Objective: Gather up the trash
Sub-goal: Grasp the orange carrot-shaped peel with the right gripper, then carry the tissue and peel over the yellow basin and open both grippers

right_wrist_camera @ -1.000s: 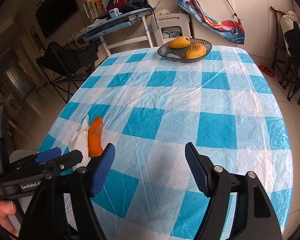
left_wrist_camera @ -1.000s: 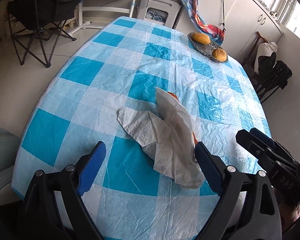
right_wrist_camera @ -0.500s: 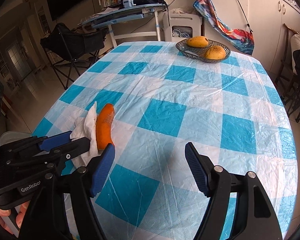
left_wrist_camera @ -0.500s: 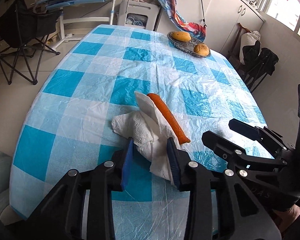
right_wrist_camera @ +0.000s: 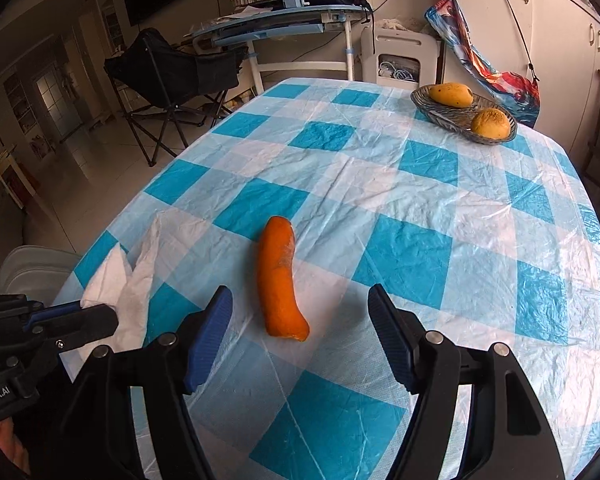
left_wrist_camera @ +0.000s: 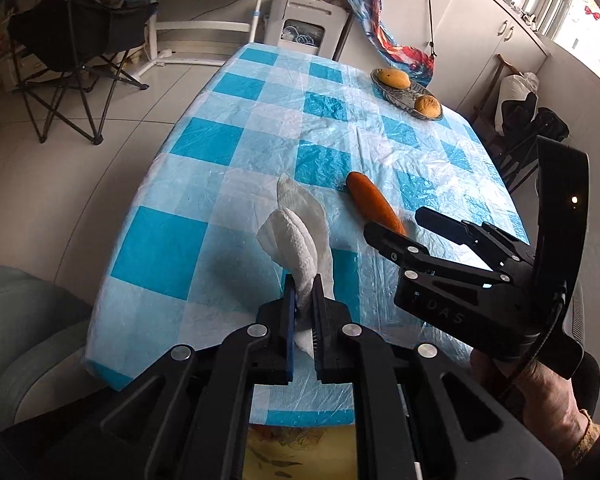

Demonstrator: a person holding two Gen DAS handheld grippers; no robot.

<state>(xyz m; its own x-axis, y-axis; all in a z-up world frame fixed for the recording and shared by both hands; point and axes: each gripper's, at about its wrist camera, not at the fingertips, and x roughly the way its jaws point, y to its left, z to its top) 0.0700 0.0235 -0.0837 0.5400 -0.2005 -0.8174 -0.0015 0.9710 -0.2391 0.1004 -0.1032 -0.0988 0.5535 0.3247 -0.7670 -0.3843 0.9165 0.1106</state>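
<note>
White paper napkin (left_wrist_camera: 300, 236): pinched between the nearly closed left tongs (left_wrist_camera: 304, 304), raised over the desk (left_wrist_camera: 204, 176) near its front edge. Orange peel (right_wrist_camera: 278, 280): flat on the checked cloth, at 2 o'clock from the napkin. Right tongs (right_wrist_camera: 300, 320): wide, empty, straddling the peel's near end; only the right view shows this gap. Fruit basket (right_wrist_camera: 436, 114): far, 1 o'clock.

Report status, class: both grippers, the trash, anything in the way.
Left gripper shut on paper towel. Right gripper open, jaws short of orange peel on tablecloth. Nothing between them.
</note>
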